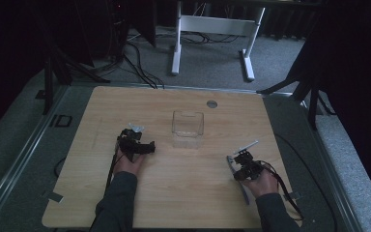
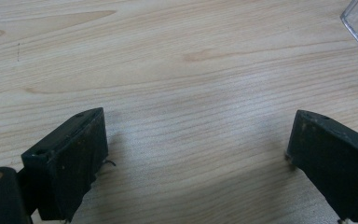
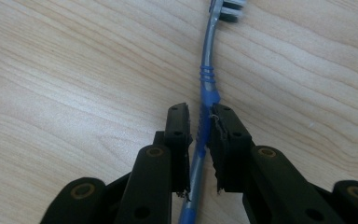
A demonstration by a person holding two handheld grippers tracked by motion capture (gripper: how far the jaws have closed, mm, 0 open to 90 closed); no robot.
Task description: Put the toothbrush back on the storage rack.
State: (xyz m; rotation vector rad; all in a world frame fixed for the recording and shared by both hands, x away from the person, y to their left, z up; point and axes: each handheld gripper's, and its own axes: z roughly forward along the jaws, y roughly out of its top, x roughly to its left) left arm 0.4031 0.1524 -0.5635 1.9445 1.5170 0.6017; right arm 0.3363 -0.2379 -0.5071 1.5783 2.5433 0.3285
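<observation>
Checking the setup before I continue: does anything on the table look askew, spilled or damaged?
Nothing stands out. The toothbrush sits between the right hand-held gripper jaws, and the clear container stands upright and intact.

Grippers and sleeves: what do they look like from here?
Both the left gripper and right gripper have matt black, blocky jaws, scuffed, on black link arms with brass-ringed pivot holes. A black cable trails from the left one. The person wears dark grey long sleeves.

Clear plastic box [image 1: 188, 126] sits mid wooden table [image 1: 125, 106].
</observation>
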